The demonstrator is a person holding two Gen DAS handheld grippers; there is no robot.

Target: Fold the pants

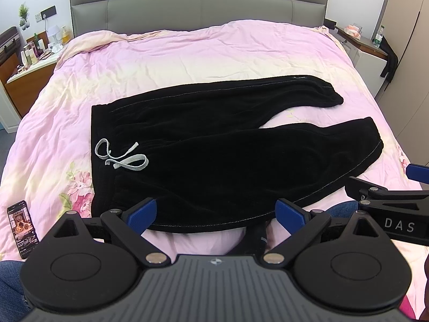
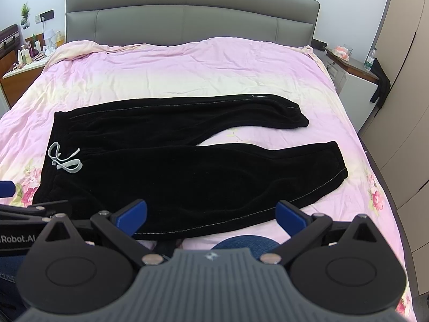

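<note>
Black pants [image 1: 214,145] lie flat across the pink quilt [image 1: 187,53], waistband to the left with a grey drawstring [image 1: 122,157], legs spread to the right; the left gripper [image 1: 217,214] and right gripper [image 2: 211,214] hover at the near hem, both spread wide and holding nothing; a phone [image 1: 22,228] lies on the quilt left of the pants; a headboard [image 1: 198,8] and cluttered nightstand [image 1: 29,64] stand beyond.

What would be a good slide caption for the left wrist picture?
Open left gripper poised over black pants spread flat on a pink bedspread, white drawstring showing, phone nearby.
</note>
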